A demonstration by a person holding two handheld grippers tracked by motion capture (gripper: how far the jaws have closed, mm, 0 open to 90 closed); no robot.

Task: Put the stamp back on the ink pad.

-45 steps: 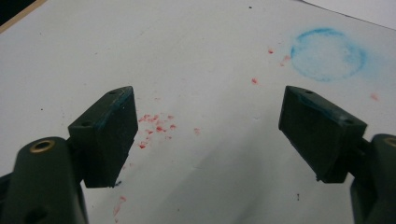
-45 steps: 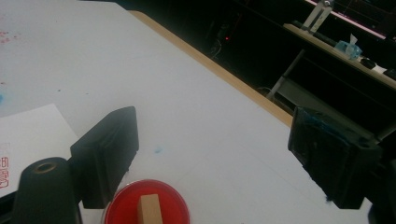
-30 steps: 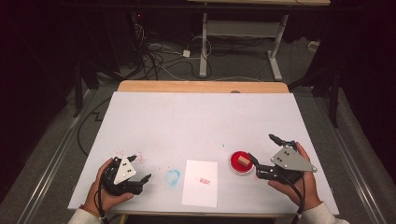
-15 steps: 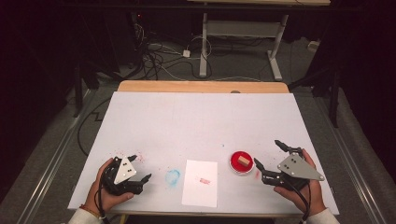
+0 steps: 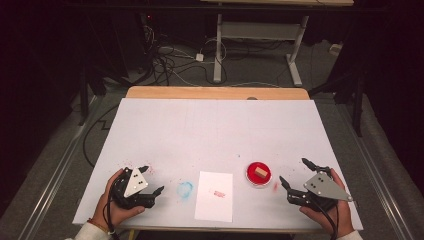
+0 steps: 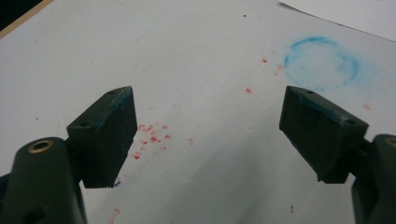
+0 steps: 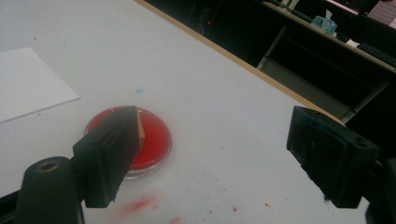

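The white counter (image 5: pixel 215 130) takes up most of the high view, its wooden far edge backing onto a dark floor with tangled cables (image 5: pixel 170 55) and a desk frame (image 5: pixel 260 35) — nothing on the far half of the counter stands in anyone's way. Near the front edge lies a white paper sheet (image 5: pixel 214 196) with a small red stamp mark (image 5: pixel 219 193) on it. Just to its right sits the red ink pad (image 5: pixel 259 174), round, with a small tan block (image 5: pixel 260 172) resting on top. To the sheet's left there's a faint blue ring stain (image 5: pixel 185 189), and red specks (image 6: pixel 152 135) scatter the surface close to the left tool (image 5: pixel 151 179). That left tool rests at the front left corner in the person's hand, jaws spread wide with nothing between them, the blue ring just ahead. Over at the front right, the right tool (image 5: pixel 294 172) is also held wide apart and empty — the ink pad is near it, partly behind one jaw in the right gripper view, with a red smear (image 7: pixel 137 204) on the counter beside the pad.
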